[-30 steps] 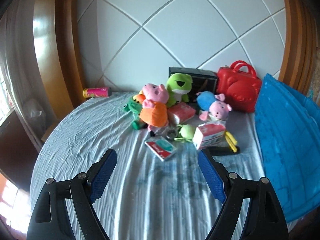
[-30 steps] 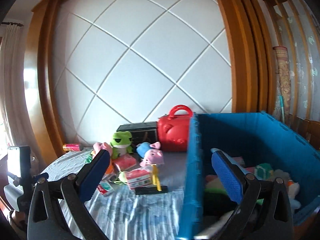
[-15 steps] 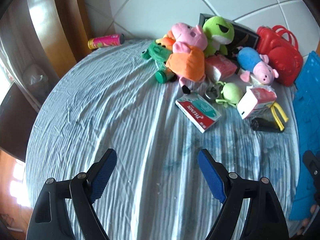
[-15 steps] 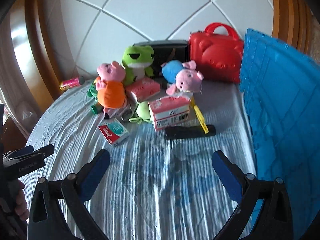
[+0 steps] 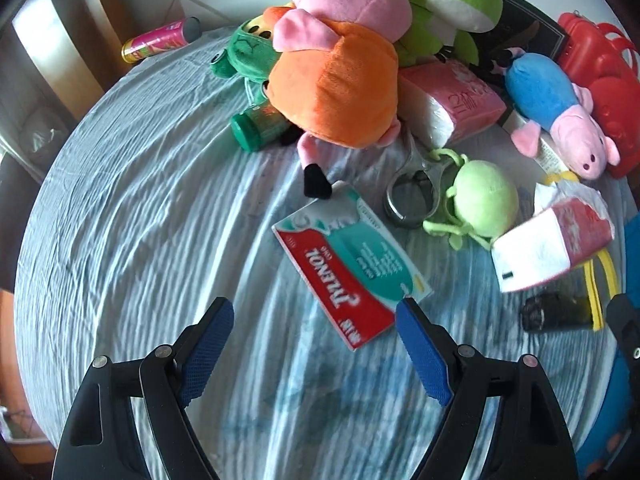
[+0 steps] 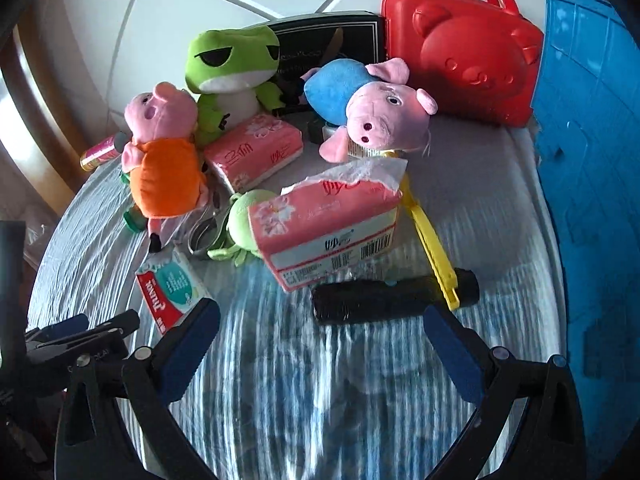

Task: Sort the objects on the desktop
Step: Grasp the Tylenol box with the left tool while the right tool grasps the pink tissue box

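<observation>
A pile of objects lies on a round table with a striped blue cloth (image 5: 140, 208). My left gripper (image 5: 316, 324) is open, just short of a red and teal Tylenol box (image 5: 352, 264); the box also shows in the right wrist view (image 6: 172, 288). My right gripper (image 6: 320, 328) is open, just short of a black cylinder (image 6: 392, 296) and an open pink tissue pack (image 6: 328, 224). Behind lie a pig plush in orange (image 5: 340, 72), a green frog plush (image 6: 232, 68), a pig plush in blue (image 6: 368, 104), a small green plush (image 5: 484, 200) and a second tissue pack (image 6: 252, 152).
A blue plastic crate (image 6: 592, 168) stands at the table's right edge. A red bear-face case (image 6: 464, 52) and a black box (image 6: 332, 44) stand at the back by the white wall. A pink can (image 5: 160, 40) lies at the far left. A yellow clip (image 6: 432, 244) crosses the cylinder.
Both grippers have tilted down and moved in toward the pile. The right gripper swung from the crate to the table. Both stayed open.
</observation>
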Demonstrator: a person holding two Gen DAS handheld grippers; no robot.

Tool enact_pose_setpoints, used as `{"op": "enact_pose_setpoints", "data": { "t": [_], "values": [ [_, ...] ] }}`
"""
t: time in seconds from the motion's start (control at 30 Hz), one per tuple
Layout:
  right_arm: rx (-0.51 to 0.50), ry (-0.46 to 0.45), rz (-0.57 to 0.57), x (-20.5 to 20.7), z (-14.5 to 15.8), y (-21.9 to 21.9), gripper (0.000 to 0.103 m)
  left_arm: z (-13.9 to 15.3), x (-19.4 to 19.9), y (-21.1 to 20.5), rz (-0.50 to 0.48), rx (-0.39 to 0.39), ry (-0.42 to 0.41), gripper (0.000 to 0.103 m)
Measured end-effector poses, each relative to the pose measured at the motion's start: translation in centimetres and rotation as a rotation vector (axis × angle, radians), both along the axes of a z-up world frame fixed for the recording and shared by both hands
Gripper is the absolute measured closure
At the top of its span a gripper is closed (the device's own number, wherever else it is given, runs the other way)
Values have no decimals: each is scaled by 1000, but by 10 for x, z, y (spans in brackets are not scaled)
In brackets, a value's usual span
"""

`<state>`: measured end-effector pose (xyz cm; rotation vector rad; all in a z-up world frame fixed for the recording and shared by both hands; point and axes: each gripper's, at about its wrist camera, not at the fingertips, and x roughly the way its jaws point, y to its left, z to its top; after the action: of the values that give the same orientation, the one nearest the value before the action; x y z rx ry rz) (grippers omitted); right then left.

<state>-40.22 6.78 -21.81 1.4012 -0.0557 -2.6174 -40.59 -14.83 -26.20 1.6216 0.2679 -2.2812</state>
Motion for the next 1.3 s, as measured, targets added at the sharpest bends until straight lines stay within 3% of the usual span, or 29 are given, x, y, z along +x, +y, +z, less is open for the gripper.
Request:
{"op": "enact_pose_setpoints", "data": {
  "t": [0.17,0.33,0.4,0.43,0.57,0.63,0.77,1.03,1.13,1.23,1.3],
  "values": [
    [-13,8,-63,-53,-1,1,0,-25,-45,-1,33,-4,-56,19],
    [-1,-7,-101,-91,-21,-11,0,-45,-61,4,59,-28,-86,17],
    [41,-30,-94,-93,-33,-15,0,-49,-60,8,50,-58,-83,15],
    [61,-43,-88,-93,-39,-17,0,-50,-56,7,52,-37,-81,15],
    [-67,-90,-113,-76,-51,6,0,-51,-37,3,49,41,-81,15],
    [-63,-101,-107,-65,-50,13,0,-50,-25,4,23,56,-77,15],
    [10,-128,-95,-45,-48,20,0,-42,-2,15,-76,20,-50,30],
    [40,-103,-63,-8,-29,31,0,-38,21,46,-245,-58,-21,30],
    [6,-69,-34,-11,-19,24,0,-35,23,41,-243,-88,-17,30],
    [34,-60,-72,-33,-27,19,0,-32,22,23,-205,-111,-18,30],
    [-1,-73,-81,-53,-37,17,0,-30,22,11,-178,-111,-16,30]
  ]
}}
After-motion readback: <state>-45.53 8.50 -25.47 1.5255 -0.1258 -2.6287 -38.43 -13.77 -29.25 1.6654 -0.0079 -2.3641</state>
